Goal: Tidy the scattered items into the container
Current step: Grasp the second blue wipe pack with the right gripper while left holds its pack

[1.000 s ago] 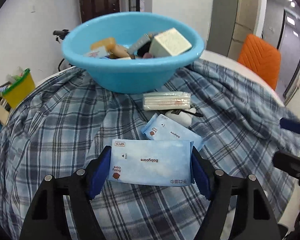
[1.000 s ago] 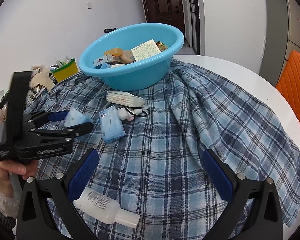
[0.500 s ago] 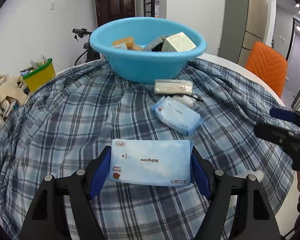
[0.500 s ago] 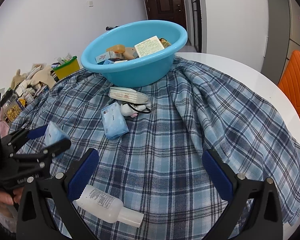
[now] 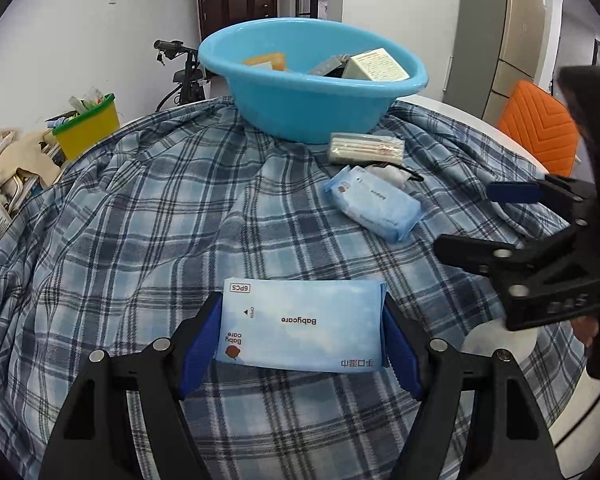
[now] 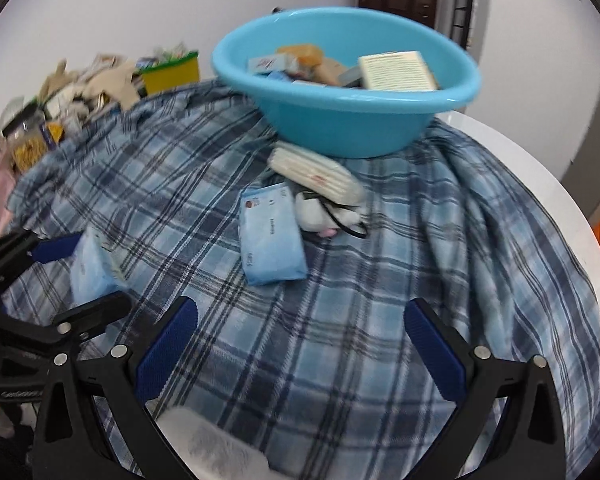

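Note:
A blue basin [image 5: 312, 92] holding several small items stands at the far side of the plaid cloth [image 5: 140, 220]; it also shows in the right wrist view [image 6: 348, 92]. My left gripper [image 5: 300, 332] is shut on a pale blue Babycare wipes pack [image 5: 300, 324], held above the cloth. My right gripper [image 6: 300, 348] is open and empty, low over a white bottle [image 6: 212, 448] at its base. A second wipes pack [image 6: 270, 234], a white tissue pack [image 6: 316, 172] and a small white item with a black cord [image 6: 324, 216] lie in front of the basin.
A yellow-green bin [image 5: 88, 128] and a heap of clutter [image 5: 8, 176] sit off the table's left. An orange chair [image 5: 540, 128] stands at the right. The white table edge [image 6: 540, 184] shows beyond the cloth.
My left gripper has pulled back from the basin with the wipes pack. My right gripper has swung left and dropped lower over the white bottle, closer to the left gripper.

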`<state>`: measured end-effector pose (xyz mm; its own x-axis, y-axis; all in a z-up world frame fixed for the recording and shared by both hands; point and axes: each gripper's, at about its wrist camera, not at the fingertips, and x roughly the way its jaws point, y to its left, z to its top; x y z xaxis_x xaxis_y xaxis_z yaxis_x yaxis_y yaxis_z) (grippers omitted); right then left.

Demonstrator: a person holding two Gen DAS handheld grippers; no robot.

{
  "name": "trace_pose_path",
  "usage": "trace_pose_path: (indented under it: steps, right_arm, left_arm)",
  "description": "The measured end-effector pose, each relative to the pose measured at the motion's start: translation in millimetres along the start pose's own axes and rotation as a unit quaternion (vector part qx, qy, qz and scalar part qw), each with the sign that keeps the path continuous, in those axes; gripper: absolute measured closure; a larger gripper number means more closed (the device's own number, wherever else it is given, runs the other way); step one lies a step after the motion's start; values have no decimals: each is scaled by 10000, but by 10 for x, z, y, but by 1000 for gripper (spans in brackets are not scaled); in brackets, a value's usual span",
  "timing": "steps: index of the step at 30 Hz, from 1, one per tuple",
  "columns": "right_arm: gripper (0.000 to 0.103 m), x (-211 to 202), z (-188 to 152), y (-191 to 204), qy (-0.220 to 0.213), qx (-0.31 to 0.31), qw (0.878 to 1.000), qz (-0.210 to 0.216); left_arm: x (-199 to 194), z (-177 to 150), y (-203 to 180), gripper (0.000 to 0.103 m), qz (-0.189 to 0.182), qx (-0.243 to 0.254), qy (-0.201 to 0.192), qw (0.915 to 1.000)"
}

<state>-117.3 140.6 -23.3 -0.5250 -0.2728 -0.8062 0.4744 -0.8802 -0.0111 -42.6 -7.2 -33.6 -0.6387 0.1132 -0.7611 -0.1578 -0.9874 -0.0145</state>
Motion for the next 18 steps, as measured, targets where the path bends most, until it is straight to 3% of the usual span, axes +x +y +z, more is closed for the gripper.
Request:
trace_pose_path:
  steps: [5,13,14,16,18]
  right_arm:
    - [0,200,127,114,175,-327,9992,-127]
    - [2,427,222,104,400,-303,9987,-107]
    - [6,441,219,106,411,-305,9987,-66]
    - [27,484,219,112,486,-289,9984,-78]
    - [38,536,209,115,590,-274,9979,13]
  left_arm:
    - [-15,-2,82,26,67,30,9,10000]
    - [-31,-30,141,26,38,14,15,10000]
    - [-23,-34,144,26,38,16,37,10000]
    - [-3,-51,146,26,80,29,89,9999]
    - [8,-63,151,26,85,27,105,9999]
